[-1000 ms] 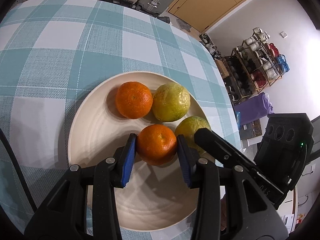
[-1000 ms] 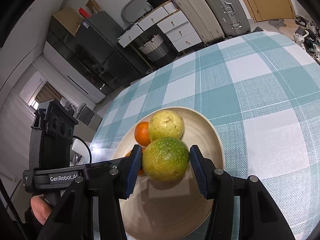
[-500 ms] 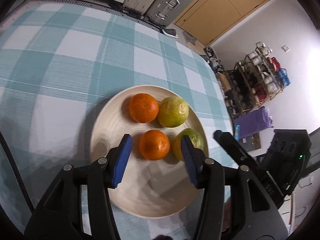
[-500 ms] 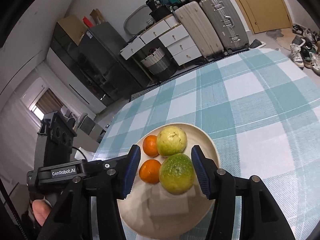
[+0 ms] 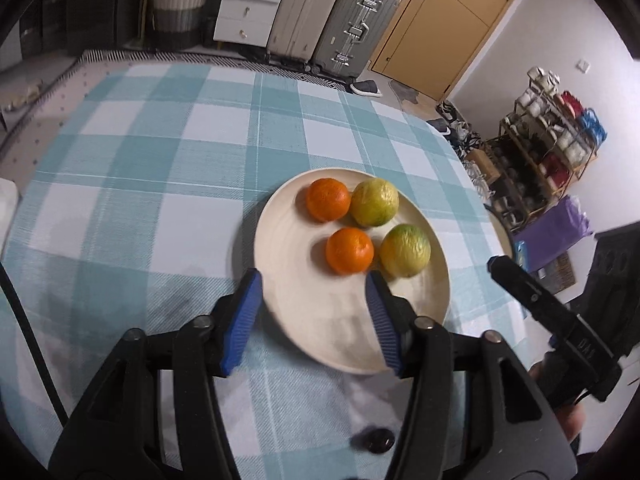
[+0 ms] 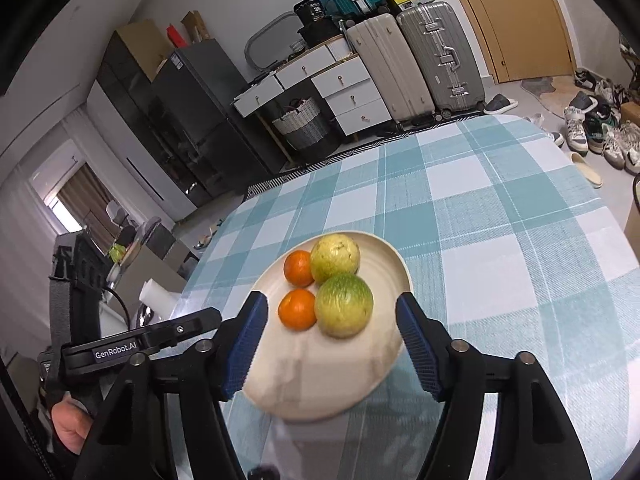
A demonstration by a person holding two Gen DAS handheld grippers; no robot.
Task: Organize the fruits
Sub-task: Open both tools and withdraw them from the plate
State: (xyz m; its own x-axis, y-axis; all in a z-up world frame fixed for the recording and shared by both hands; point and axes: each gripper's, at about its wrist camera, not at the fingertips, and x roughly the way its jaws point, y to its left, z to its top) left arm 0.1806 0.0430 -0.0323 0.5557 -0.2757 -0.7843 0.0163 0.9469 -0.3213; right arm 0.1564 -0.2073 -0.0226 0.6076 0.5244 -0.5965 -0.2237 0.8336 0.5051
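Your left claw (image 5: 314, 286) sits at the bottom centre of the left wrist frame, its jaws spread and opening wider, with nothing between the blue pads (image 5: 243, 322). The pads hang over the near rim of the plate (image 5: 280, 280) and pinch nothing; whether they touch the rim you cannot tell.

Your right claw (image 6: 328, 310) fills the bottom of the right wrist frame, jaws spread wide and opening too. Its pads (image 6: 416, 344) stand to either side of the plate's near half and press on no fruit; the green fruit (image 6: 343, 305) lies just beyond them, clear of both.

The cream plate rests on the checked tablecloth (image 5: 160, 152), right of centre in the left frame. In it are four fruits in two rows. In the left frame the far orange (image 5: 328, 199) is touching or just beside the far yellow-green fruit (image 5: 375, 202). Below them the near orange (image 5: 349, 250) lies just beside the green fruit (image 5: 405, 250). The near half of the plate is bare.

At the right edge of the left frame you see the right claw's body. At the lower left of the right frame a hand (image 6: 70, 430) holds the left one.
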